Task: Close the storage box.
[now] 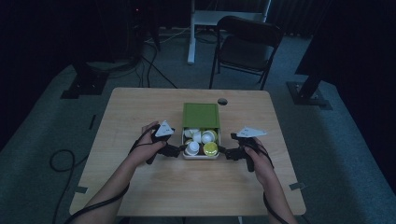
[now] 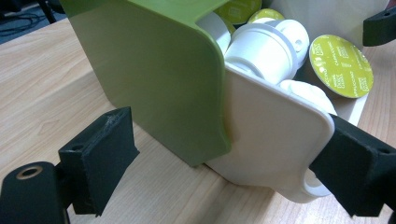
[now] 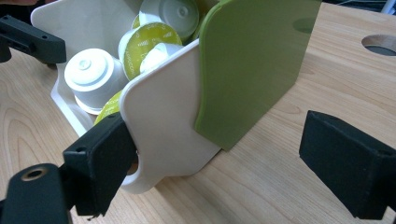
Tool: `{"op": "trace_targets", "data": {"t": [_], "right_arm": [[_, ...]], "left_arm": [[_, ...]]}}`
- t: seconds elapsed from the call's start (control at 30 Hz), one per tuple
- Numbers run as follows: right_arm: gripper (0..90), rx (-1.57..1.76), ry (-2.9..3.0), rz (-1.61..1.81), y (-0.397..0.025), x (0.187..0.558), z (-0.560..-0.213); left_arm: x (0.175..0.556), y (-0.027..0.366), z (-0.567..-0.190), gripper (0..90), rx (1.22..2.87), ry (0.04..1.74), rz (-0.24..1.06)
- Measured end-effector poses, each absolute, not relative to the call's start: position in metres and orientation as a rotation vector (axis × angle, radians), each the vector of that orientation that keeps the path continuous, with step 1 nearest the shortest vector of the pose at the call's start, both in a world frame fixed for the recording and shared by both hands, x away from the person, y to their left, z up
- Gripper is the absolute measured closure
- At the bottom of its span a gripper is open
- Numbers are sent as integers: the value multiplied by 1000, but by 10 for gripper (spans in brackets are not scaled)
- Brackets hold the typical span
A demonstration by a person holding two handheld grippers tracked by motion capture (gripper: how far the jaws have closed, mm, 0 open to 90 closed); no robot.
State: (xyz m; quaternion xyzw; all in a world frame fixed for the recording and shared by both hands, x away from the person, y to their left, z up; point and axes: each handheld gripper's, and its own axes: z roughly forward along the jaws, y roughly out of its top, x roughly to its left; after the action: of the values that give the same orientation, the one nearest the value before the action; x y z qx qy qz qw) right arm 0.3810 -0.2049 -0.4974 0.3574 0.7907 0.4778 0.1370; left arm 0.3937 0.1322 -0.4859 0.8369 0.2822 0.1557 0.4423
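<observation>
Capsule box point(image 1: 201, 122), a white plastic drawer half drawn out of a green sleeve point(image 1: 201, 115), sits on the wooden worktop point(image 1: 140, 186) directly between the two tongs, its open end toward the person. It looks stiff and thin-walled, smooth enough to be slippery under hard pads, and I judge it light: hollow plastic filled with small coffee capsules. The load is loose, so tipping or jerking the box would probably shift or spill it.

In the left gripper view, the left tongs point(image 2: 224, 158) stand wide open around the box's near corner, one jaw clear of the green sleeve on the outside, the other against the rounded white drawer wall point(image 2: 275, 140) by a small moulded loop at its base. They grip nothing. In the right gripper view, the right tongs point(image 3: 219, 158) mirror this, equally wide, one jaw touching the white wall point(image 3: 163, 107) beside its loop, the other well clear over bare wood. They hold nothing either.

The flat white side walls just ahead of each set of tongs seem the best places to take hold, squeezed from both sides together; the green sleeve would likely slide off the drawer if pulled alone.

Inside, just beyond the jaws, lie white capsules point(image 2: 261, 46) and ones with yellow-green foil lids point(image 2: 342, 65), which could dent if pinched.
</observation>
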Motion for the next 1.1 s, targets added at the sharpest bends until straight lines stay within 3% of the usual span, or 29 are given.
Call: {"op": "trace_targets", "data": {"t": [1.1], "right_arm": [[107, 1095, 2269, 1328, -200, 406, -494]], "left_arm": [[421, 130, -484, 110, 2065, 750, 414]]}}
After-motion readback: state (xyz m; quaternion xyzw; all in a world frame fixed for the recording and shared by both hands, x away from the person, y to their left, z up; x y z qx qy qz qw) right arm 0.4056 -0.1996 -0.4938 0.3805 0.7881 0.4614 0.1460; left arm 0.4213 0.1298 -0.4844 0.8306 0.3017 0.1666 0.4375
